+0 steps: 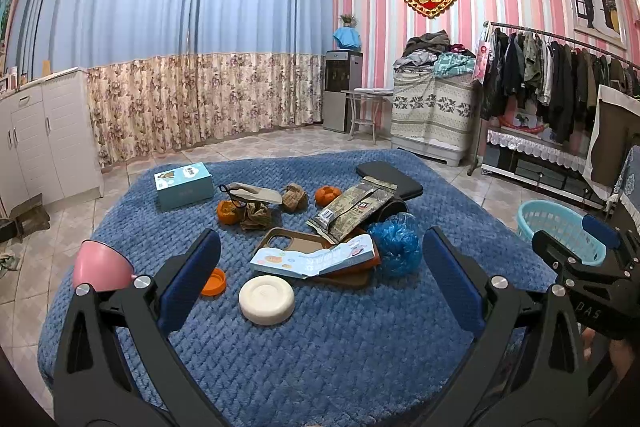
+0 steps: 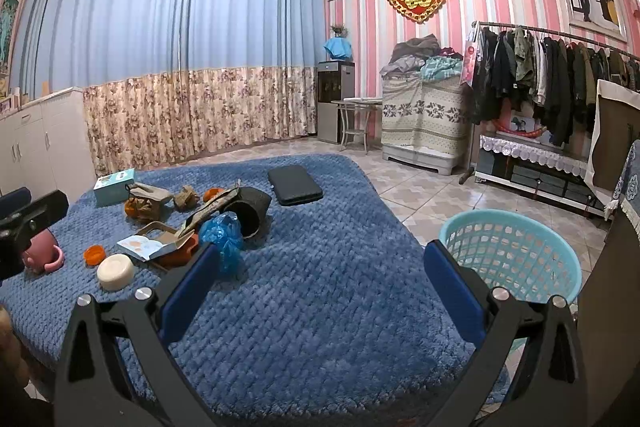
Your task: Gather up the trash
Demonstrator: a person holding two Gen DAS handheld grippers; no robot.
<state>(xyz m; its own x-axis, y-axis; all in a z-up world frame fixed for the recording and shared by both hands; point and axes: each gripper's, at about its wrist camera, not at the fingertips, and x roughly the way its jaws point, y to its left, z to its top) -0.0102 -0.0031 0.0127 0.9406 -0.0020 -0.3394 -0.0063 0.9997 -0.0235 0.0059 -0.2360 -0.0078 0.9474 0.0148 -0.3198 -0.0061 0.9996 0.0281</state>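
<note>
Trash lies mid-bed on the blue blanket (image 1: 320, 347): a crumpled blue plastic bag (image 1: 396, 245), a torn snack wrapper (image 1: 352, 211), an opened paper carton (image 1: 316, 259), crumpled brown paper (image 1: 256, 215), orange peels (image 1: 228, 211) and an orange cap (image 1: 214, 281). My left gripper (image 1: 320, 275) is open and empty, just short of a white soap bar (image 1: 267, 299). My right gripper (image 2: 320, 279) is open and empty over bare blanket, between the blue bag (image 2: 224, 239) and the light-blue basket (image 2: 512, 255).
A pink funnel (image 1: 102, 265), a tissue box (image 1: 184, 185), a brown phone case (image 1: 280, 239) and a black pad (image 1: 390, 179) also lie on the bed. The basket (image 1: 560, 231) stands on the tiled floor at the bed's right edge. A clothes rack (image 2: 560, 79) is behind.
</note>
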